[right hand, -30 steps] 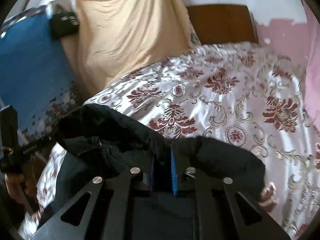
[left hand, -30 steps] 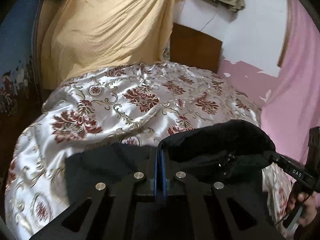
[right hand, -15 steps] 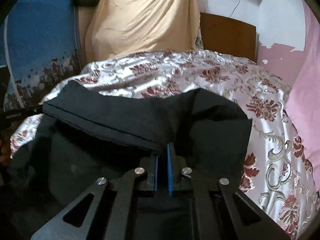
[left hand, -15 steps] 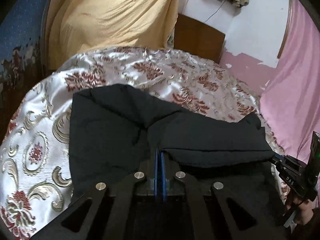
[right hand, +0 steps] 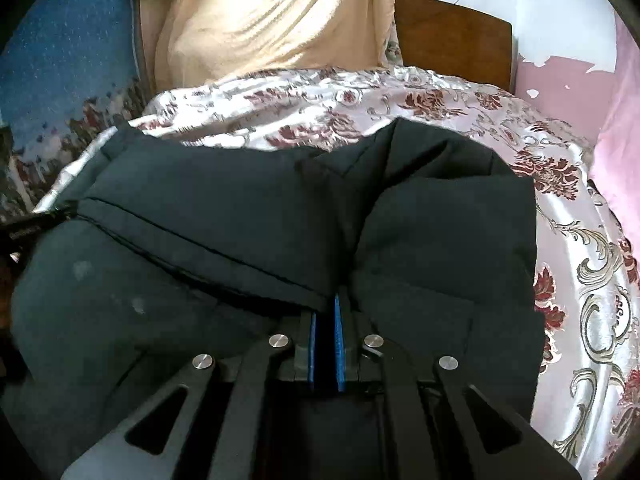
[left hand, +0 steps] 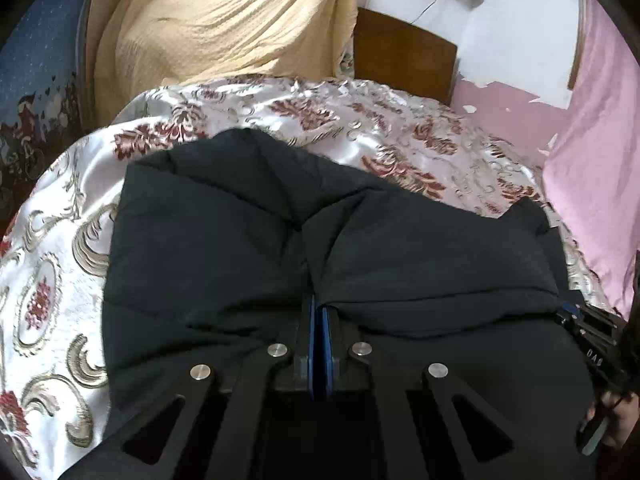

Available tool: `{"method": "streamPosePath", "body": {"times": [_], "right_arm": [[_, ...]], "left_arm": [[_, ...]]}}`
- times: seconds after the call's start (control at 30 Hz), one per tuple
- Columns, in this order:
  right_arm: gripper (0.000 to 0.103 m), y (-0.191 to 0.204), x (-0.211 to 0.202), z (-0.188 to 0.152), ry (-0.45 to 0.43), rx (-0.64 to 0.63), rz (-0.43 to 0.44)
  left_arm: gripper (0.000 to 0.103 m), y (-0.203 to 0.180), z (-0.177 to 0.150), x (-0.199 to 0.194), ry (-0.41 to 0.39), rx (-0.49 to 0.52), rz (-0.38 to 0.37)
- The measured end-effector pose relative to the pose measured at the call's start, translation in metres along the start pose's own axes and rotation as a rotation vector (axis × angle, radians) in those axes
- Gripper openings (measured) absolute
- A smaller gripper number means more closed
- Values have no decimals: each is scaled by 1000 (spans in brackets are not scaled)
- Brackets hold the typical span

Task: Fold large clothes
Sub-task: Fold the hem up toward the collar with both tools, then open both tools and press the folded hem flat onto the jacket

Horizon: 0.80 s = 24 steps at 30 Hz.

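Both your left hand-held gripper (left hand: 319,312) and right hand-held gripper (right hand: 325,312) are clamped on the black coat (left hand: 224,248); lay its folded edge squarely on the bed (left hand: 48,280) before releasing.

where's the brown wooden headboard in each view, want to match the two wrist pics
Left wrist view: the brown wooden headboard is in the upper middle, right of centre, behind the floral bedspread.
Right wrist view: the headboard is at the upper right, behind the same bedspread.
Shared landmark: the beige draped cloth hangs just left of the headboard in both.
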State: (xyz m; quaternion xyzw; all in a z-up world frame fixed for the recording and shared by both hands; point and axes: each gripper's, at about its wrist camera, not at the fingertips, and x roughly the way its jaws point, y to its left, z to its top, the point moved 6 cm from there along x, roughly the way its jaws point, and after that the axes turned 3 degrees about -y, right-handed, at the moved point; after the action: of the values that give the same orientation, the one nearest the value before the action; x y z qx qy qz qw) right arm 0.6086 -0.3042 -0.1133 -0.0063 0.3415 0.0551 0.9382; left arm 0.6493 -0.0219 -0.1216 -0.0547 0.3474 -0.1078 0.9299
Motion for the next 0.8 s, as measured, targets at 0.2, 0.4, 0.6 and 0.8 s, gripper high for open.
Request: {"method": "streamPosePath", "body": {"times": [0.2,0.4,0.6,0.8], "right_arm": [[51,-14,-52,15,-60,29,104],[51,-28,-57,99,-172,74,66],[51,0,15,124,-45,161,235],[38,30,26,59,52,-114,217]], "left_arm": [[63,15,27,-54,-116,-10,-9],[72,-5,104,-42,-201,-58,-21],[75,-56,109,29,11,-13,-134],[55,-72,42,33,72,310,-157]]}}
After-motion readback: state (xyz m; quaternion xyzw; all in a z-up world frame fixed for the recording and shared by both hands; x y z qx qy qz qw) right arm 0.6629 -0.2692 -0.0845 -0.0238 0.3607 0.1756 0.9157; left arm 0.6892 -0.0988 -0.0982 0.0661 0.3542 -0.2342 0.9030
